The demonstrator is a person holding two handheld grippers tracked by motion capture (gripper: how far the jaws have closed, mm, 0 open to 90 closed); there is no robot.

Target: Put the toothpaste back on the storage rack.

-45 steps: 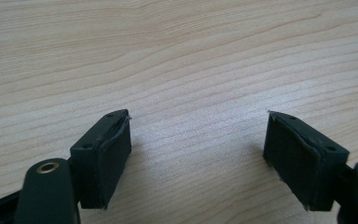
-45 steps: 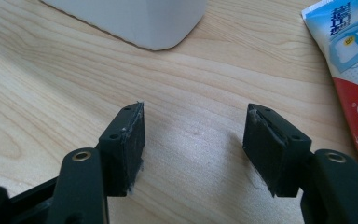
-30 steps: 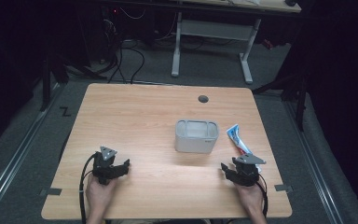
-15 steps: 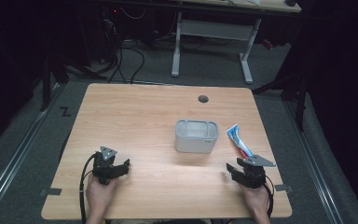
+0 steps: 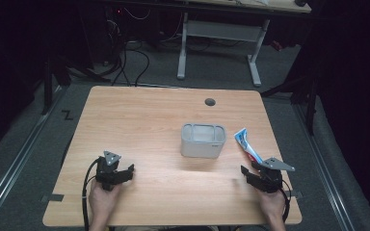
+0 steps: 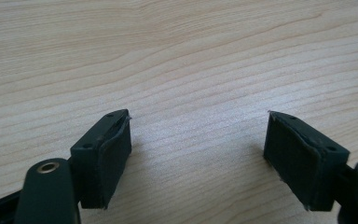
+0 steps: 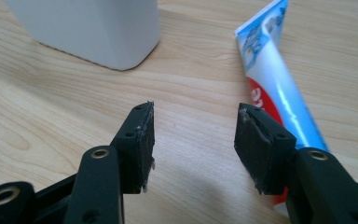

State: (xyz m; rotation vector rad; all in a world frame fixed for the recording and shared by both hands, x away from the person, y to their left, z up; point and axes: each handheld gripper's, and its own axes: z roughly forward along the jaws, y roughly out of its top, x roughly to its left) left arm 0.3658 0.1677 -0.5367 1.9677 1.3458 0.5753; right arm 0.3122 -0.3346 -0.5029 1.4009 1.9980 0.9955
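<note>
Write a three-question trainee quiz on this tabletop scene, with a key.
1. True or false: the toothpaste tube lies inside the grey container.
2. Which tongs are nearer the tube: left tongs or right tongs?
3. Multiple choice: between the right tongs' jaws there is A) the tube, B) the container, C) nothing but bare table.

Key:
1. False; it lies on the table beside the container, to the right in the high view.
2. The right tongs.
3. C; the tube lies just outside one jaw.

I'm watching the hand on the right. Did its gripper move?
Yes. The right gripper slid sideways toward the table's right edge, nearer the toothpaste tube. Its jaws have just been closing, with nothing between them.
</note>
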